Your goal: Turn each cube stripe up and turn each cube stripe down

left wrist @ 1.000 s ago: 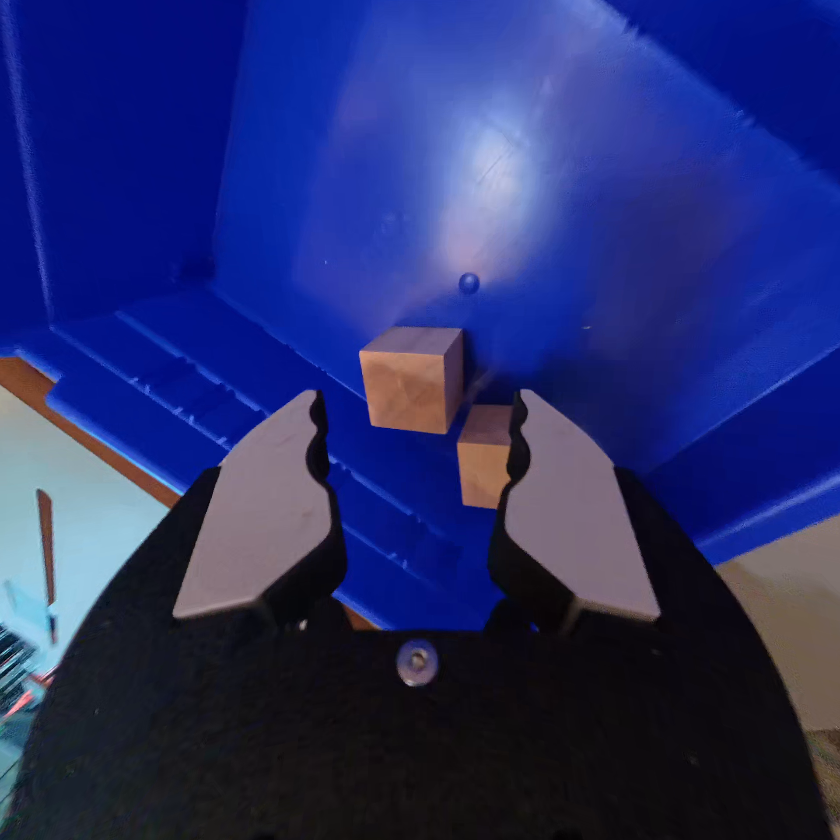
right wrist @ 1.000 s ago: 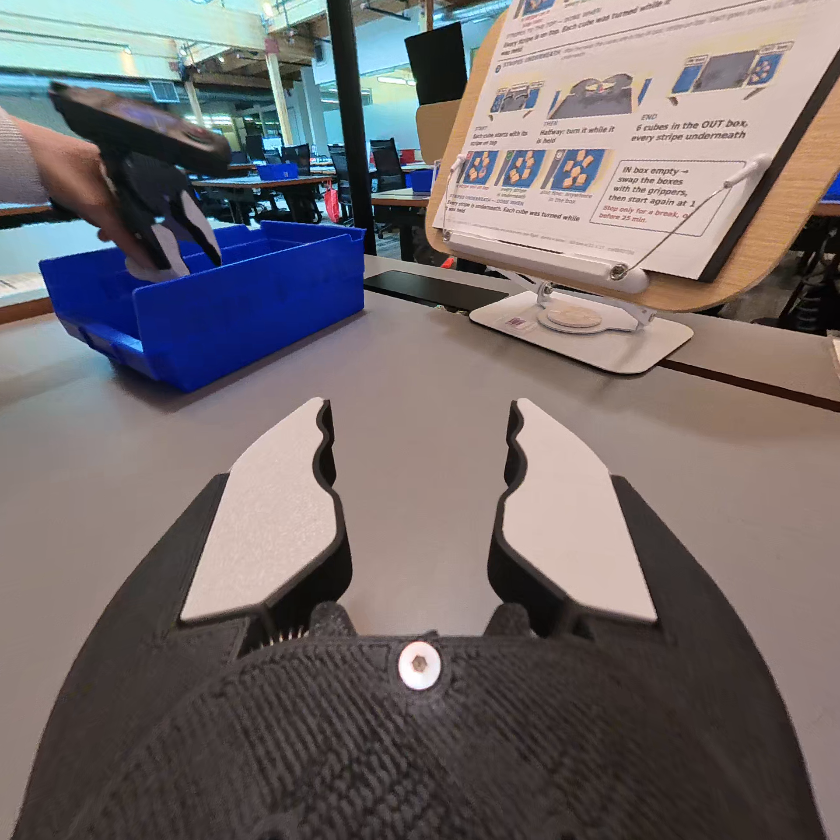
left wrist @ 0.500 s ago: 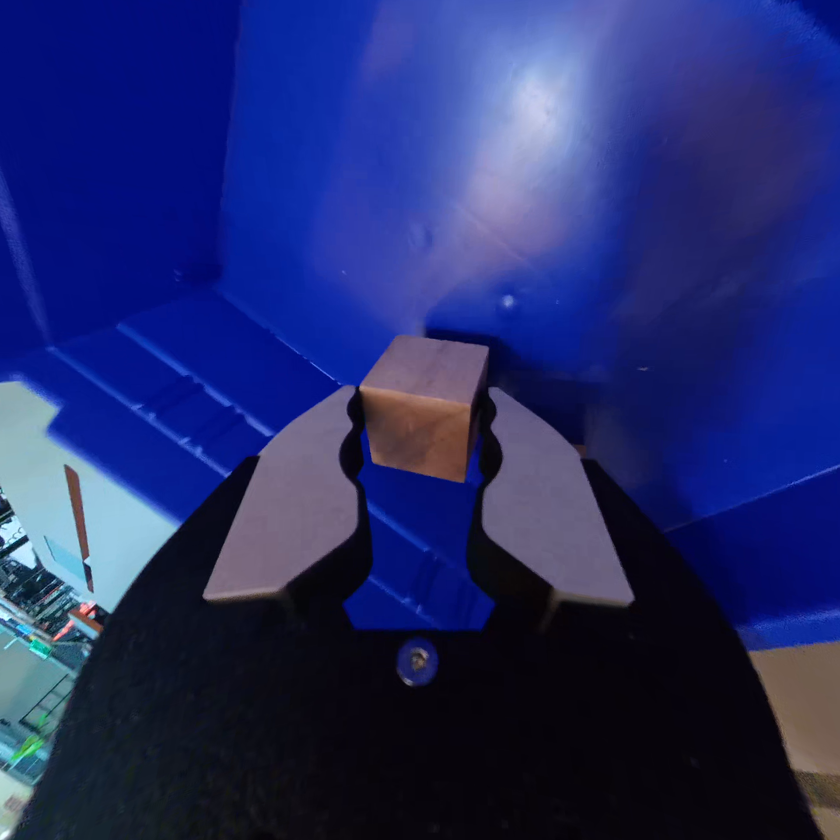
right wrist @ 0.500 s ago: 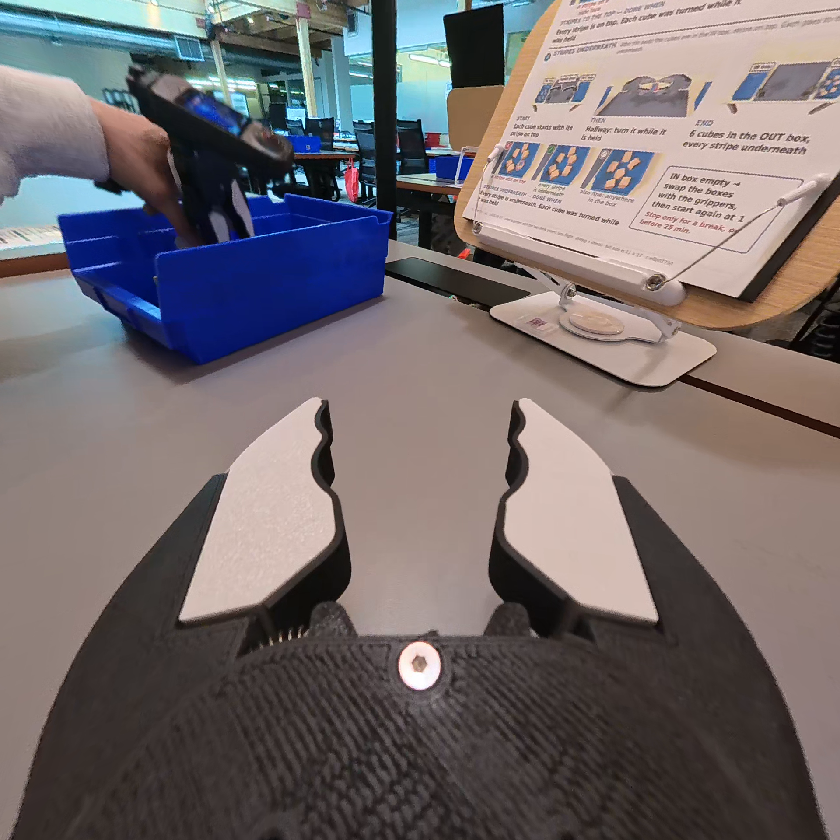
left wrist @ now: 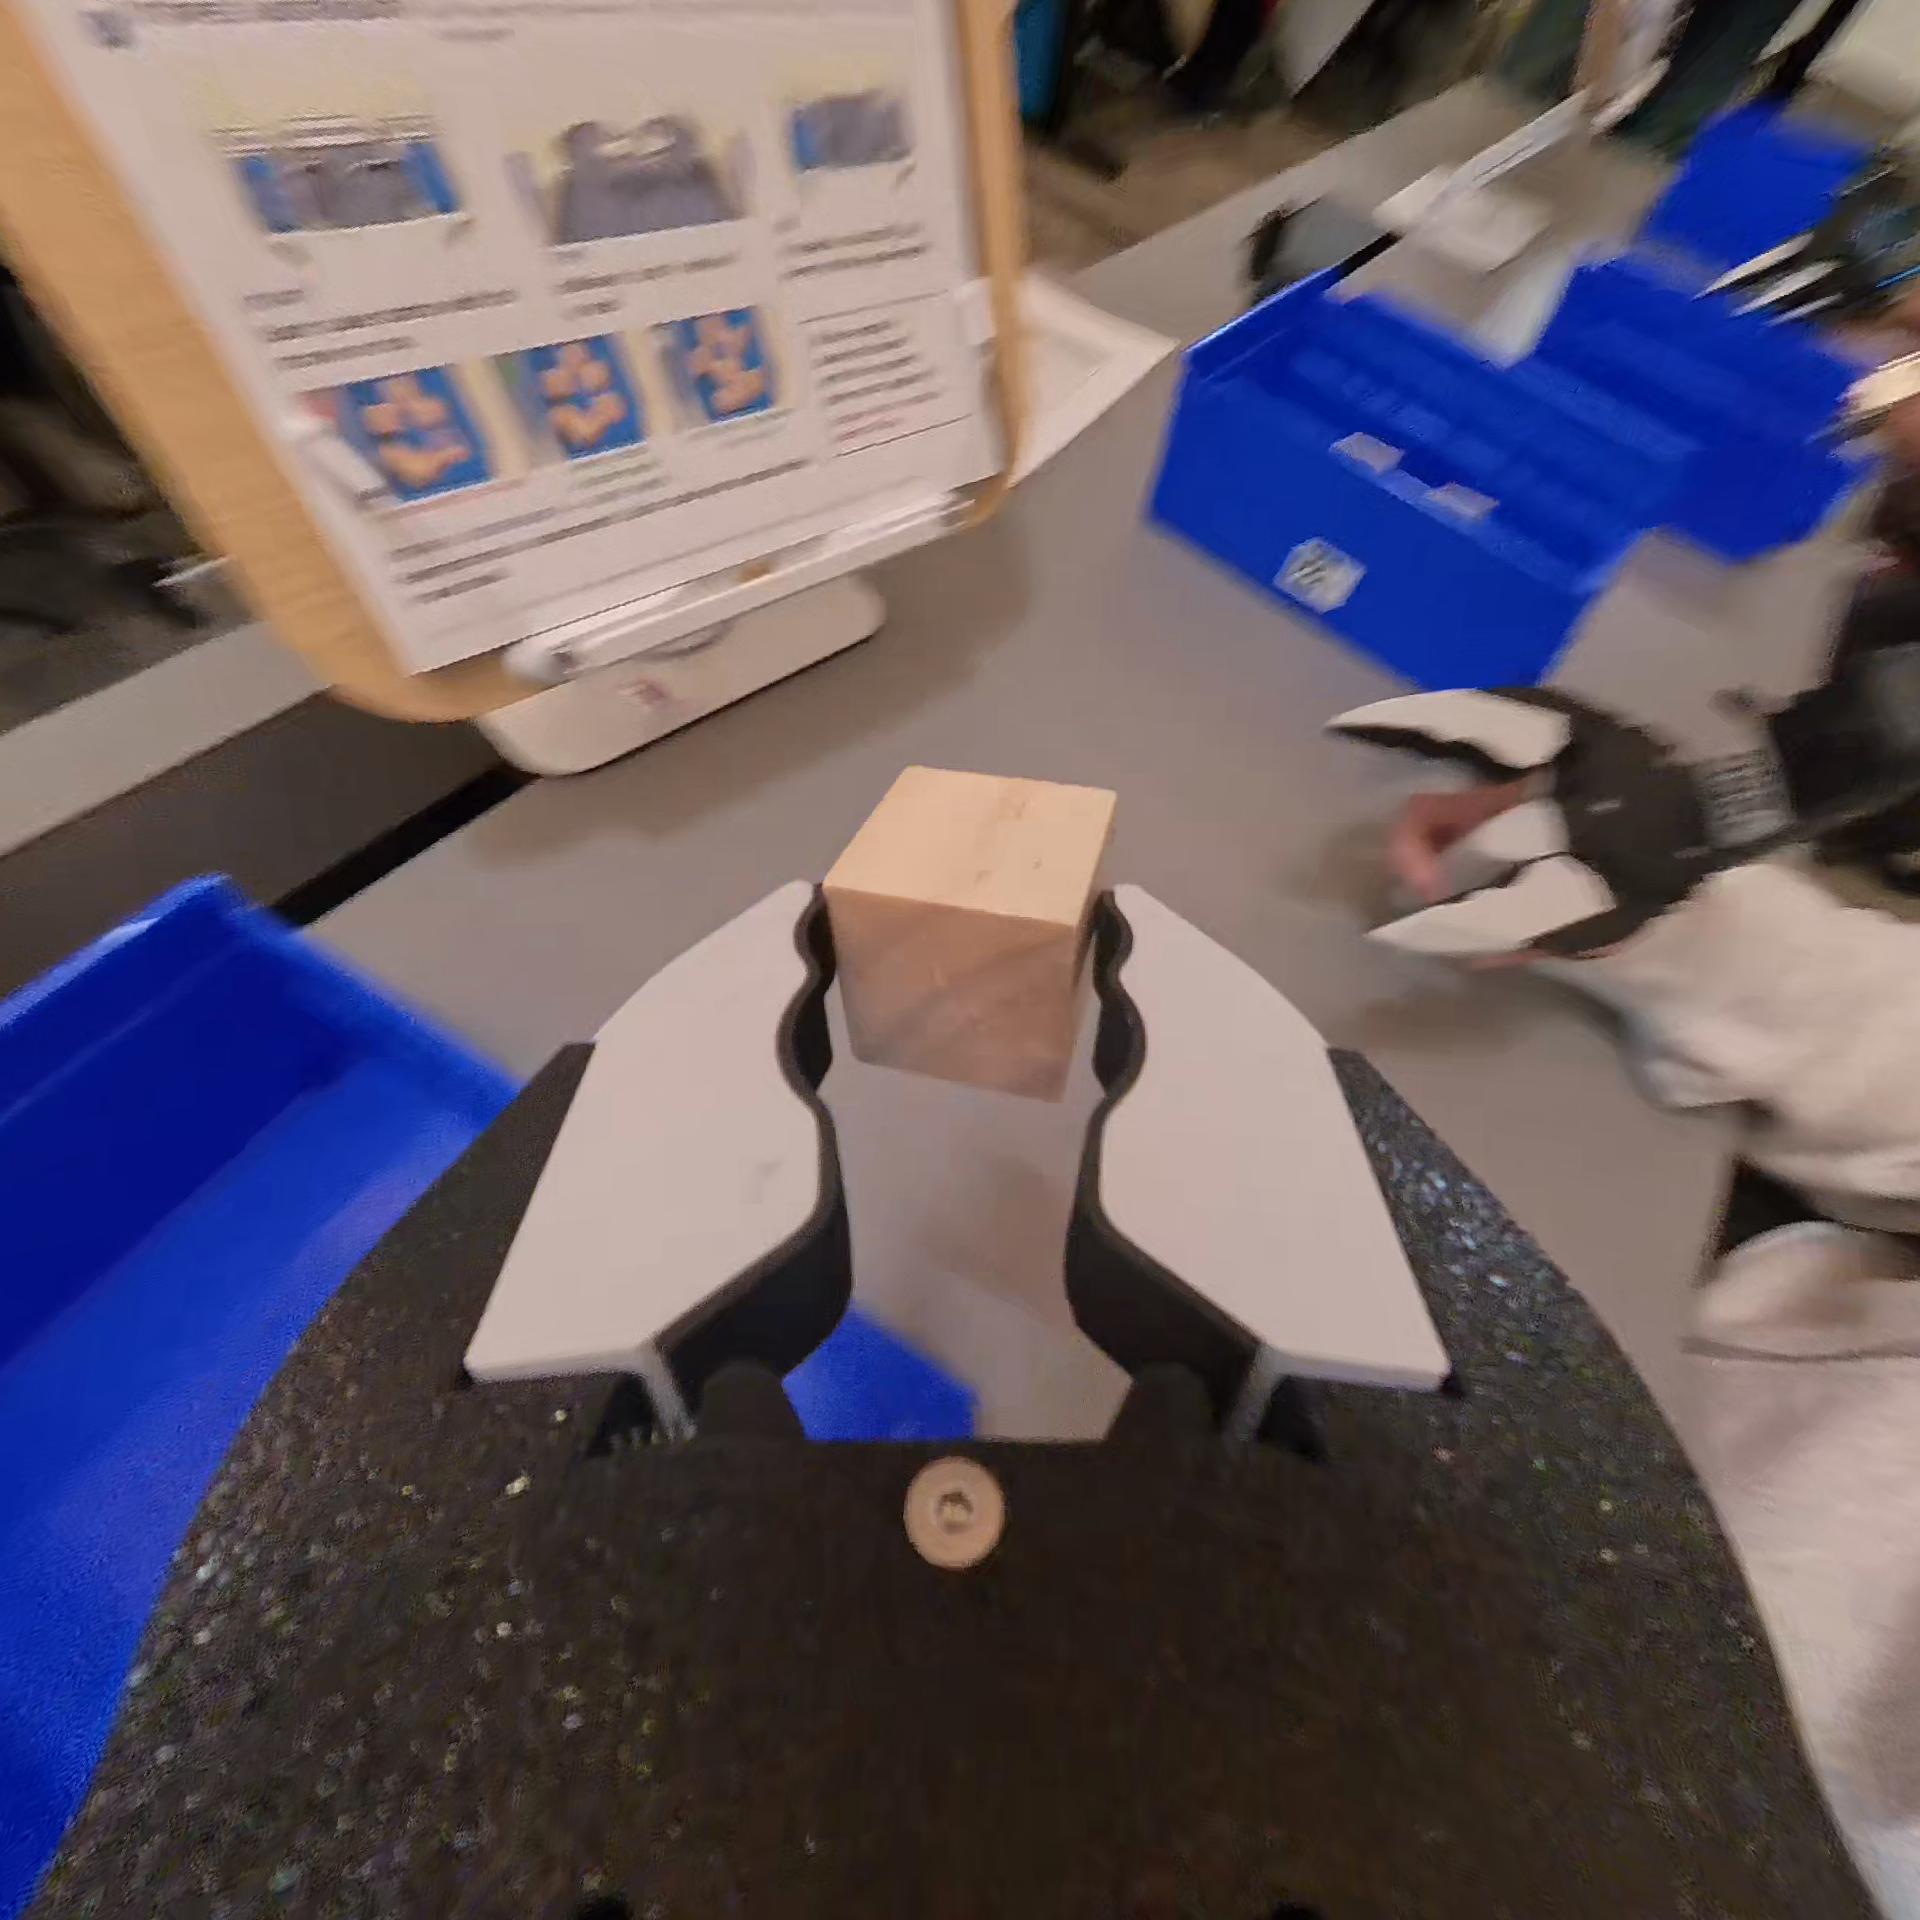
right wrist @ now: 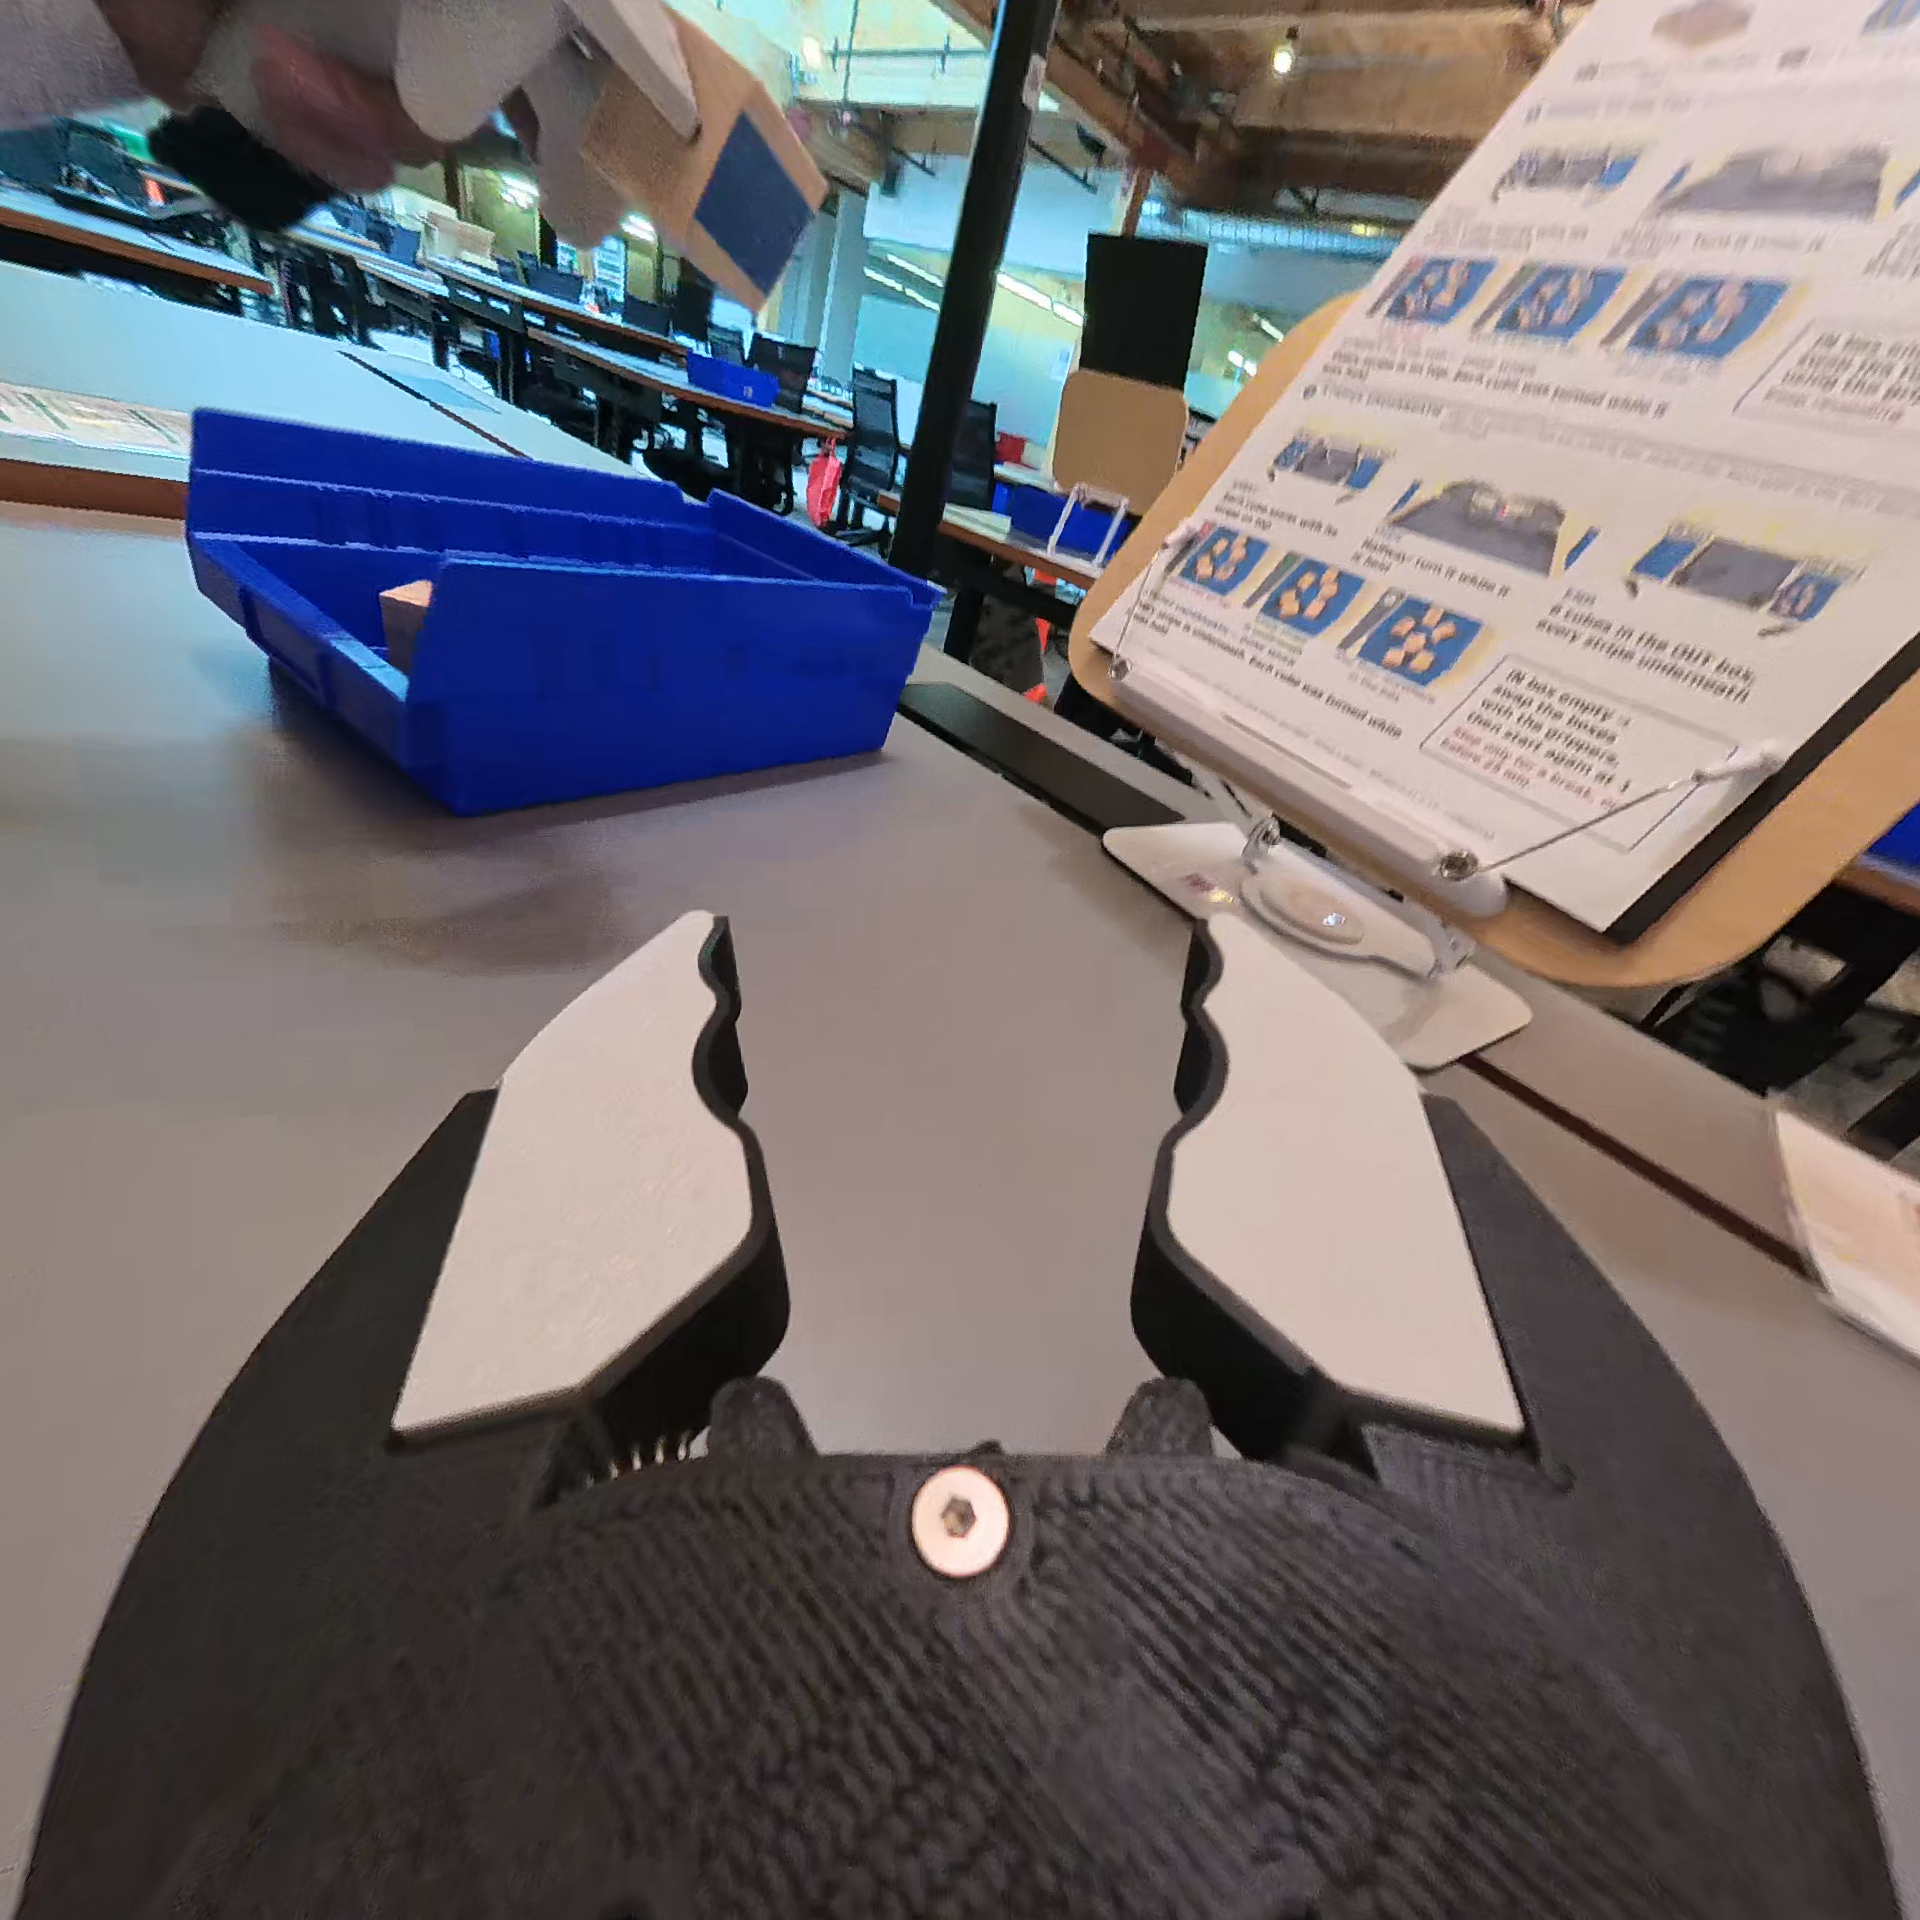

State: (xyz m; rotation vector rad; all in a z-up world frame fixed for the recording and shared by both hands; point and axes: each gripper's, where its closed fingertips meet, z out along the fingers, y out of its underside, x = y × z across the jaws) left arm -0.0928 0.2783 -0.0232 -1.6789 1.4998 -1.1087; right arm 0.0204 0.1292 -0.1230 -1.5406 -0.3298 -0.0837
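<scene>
Your left jaws are clamped on a wooden cube [left wrist: 971, 930], pinching its 2 side faces near the fingertips, and the left gripper [left wrist: 961, 935] carries it in the air above the grey table [left wrist: 1091, 665], clear of the blue bin [left wrist: 156, 1143] at lower left. Your right jaws stand apart with nothing between them; the right gripper [right wrist: 961, 997] hovers low over the table, pointing toward the instruction board [right wrist: 1538, 499] on its stand.

The relation that matters is where the stripe faces. From the right wrist view the held cube [right wrist: 707, 166] hangs high at upper left, and its blue stripe [right wrist: 750, 203] is on the face turned down and toward your right gripper. From the left wrist view you see only bare wood on the top and near faces, so the stripe is on a far or under side. A cube has no long axis, so only that face counts.

The right gripper [left wrist: 1455, 831] sits to the right of the cube and lower, fingers aimed at it, so it is the nearer helper for a regrip. Another cube [right wrist: 407, 613] waits in the bin [right wrist: 644, 665] behind. A second blue bin [left wrist: 1455, 520] stands farther right.
</scene>
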